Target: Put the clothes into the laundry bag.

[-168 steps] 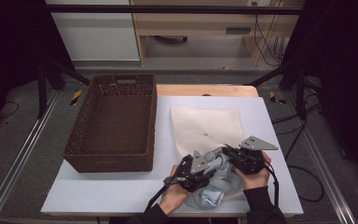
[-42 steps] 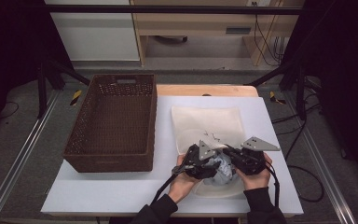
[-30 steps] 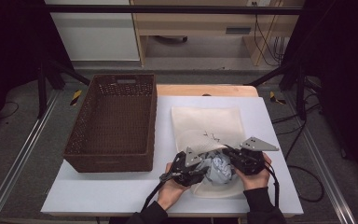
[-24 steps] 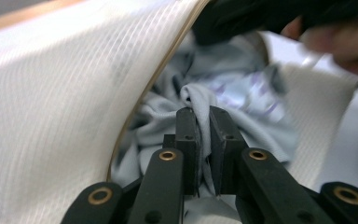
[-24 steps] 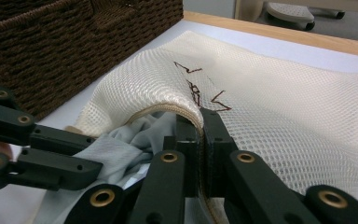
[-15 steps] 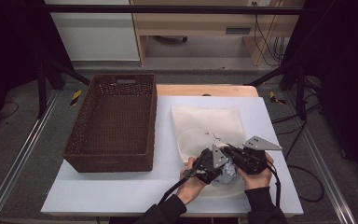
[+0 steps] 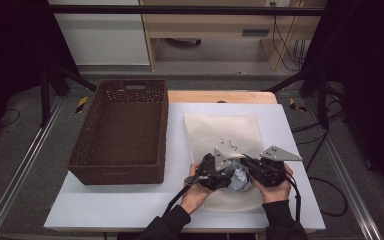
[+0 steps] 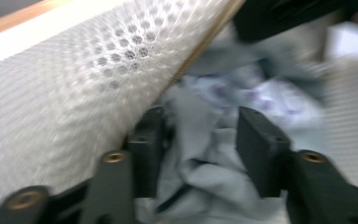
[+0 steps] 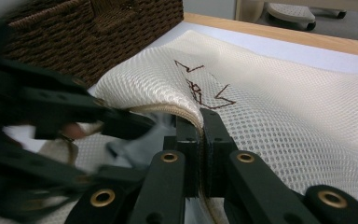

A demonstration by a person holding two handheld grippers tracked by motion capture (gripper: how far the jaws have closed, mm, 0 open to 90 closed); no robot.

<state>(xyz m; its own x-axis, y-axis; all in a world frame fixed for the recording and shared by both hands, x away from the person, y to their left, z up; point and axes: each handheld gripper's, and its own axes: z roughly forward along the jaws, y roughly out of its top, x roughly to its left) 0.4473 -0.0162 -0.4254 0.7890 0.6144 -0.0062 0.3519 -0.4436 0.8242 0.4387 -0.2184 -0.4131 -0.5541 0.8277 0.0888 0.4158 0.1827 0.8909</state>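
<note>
Right gripper (image 9: 200, 140): my jaws are pressed together on the zippered rim of the cream mesh bag (image 7: 225, 131), lifting that edge so the mouth gapes.
Left gripper (image 8: 200, 154): my jaws stand spread, with the crumpled pale blue-grey cloth (image 8: 242, 102) bunched between and ahead of them, right under the lifted mesh.
What has changed: half a second ago my left hand sat a little nearer the right one; a second ago it was further left, off the bag's mouth. It has been going in and out at the opening, and the cloth now shows as a smaller bundle (image 7: 240, 179) between my two grippers than it did some seconds back.
What that means: I judge I am stuffing the cloth into the bag in repeated pushes, and most of it seems to be in.
Where things are: bag flat on the white table (image 7: 105, 210), cloth at its near end, brown wicker basket (image 7: 120, 131) to the left, well apart.
Blur: the left gripper view is smeared, so I cannot tell whether a pad touches cloth.
</note>
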